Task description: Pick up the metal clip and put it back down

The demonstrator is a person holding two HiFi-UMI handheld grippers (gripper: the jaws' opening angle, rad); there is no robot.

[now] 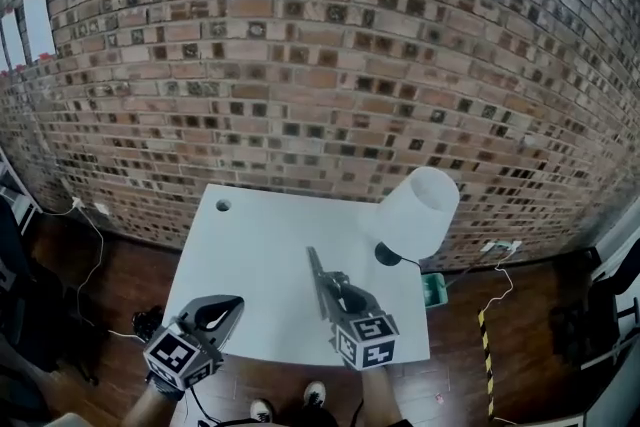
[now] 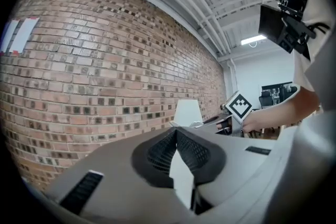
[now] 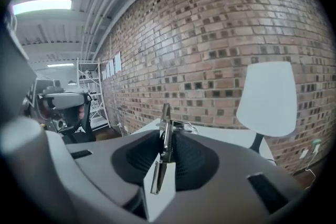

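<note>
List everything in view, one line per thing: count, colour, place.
table: one, white, centre, against the wall
lamp: one, white shade on a dark base, table's right rear corner
metal clip: one, silver, clamped above the table's front right
brick wall: one, red-brown, behind the table
floor: one, dark wood, around the table
paper sheets: two, white, on the wall at far left
left hand-held gripper: one, grey, shut and empty, by the table's front left corner
right hand-held gripper: one, grey, shut on the metal clip
</note>
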